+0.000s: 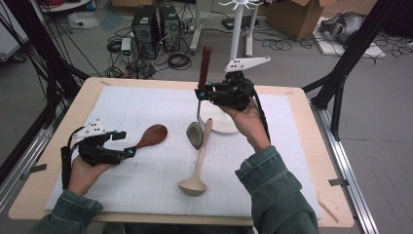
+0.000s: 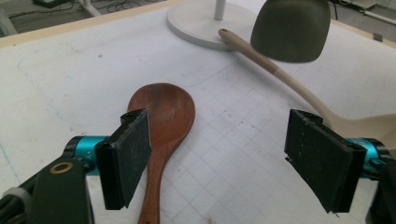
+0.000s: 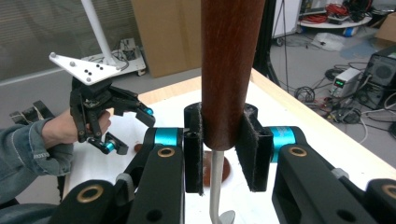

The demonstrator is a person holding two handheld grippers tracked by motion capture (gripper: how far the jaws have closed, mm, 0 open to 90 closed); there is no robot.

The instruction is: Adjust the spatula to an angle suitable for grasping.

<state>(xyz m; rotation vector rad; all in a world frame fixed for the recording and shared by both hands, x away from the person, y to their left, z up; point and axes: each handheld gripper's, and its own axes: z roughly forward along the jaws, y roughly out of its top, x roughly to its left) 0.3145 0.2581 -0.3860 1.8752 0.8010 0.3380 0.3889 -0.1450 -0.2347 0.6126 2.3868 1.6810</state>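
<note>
Room: workshop floor behind the table (image 1: 302, 204), strewn with cables, two computer towers (image 1: 156, 29), cardboard boxes, black frame posts at either side. The table is pale wood, covered by a white gridded mat (image 1: 146, 175) that gives the utensils a flat, plain ground.

White stand (image 1: 237, 29) at the far side, round base (image 1: 221, 122) on the mat, hooks at its top; probably the utensils are meant to hang there, which would explain the lift.

Right tongs (image 1: 200, 93) are clamped on the dark red-brown handle of a ladle (image 1: 205, 63), held upright so its metal bowl (image 1: 195, 134) hangs clear of the mat, near the stand.

Pale wooden ladle (image 1: 197, 163) lies on the mat, handle tip resting at the stand's base.

Brown wooden spoon (image 1: 152, 135) lies flat, bowl pointing away.

Left tongs (image 1: 122, 144) sit low with jaws spread wide either side of the spoon's handle, pads not pressing, though one seems close against it; nothing held.
</note>
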